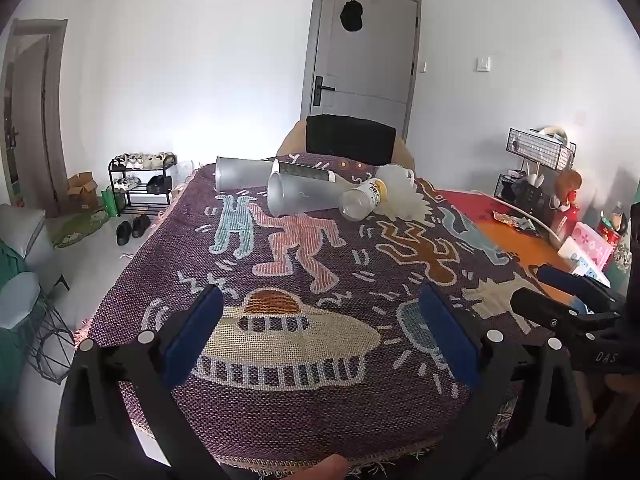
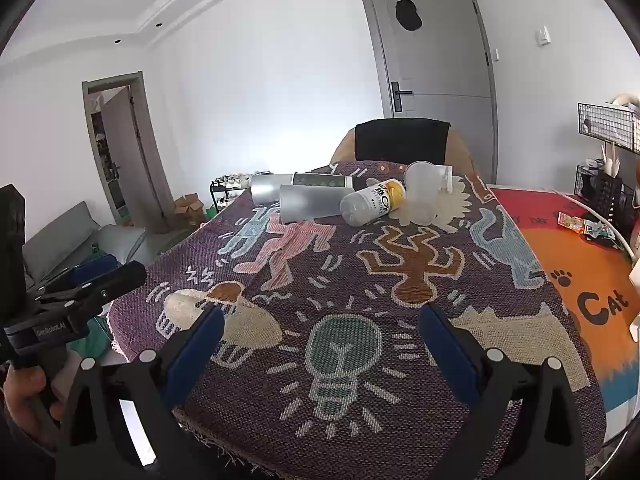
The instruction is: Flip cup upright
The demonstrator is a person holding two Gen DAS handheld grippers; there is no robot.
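Cups (image 1: 298, 196) lie toppled together at the blanket's (image 1: 304, 412) far end.

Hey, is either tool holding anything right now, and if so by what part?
Nothing is held. The left tool and right tool are both open over the patterned blanket; the cups lie on their sides at its far end, untouched.

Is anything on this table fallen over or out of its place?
Yes. The cups and a bottle all lie on their sides in a heap at the far end of the cloth; none is upright.
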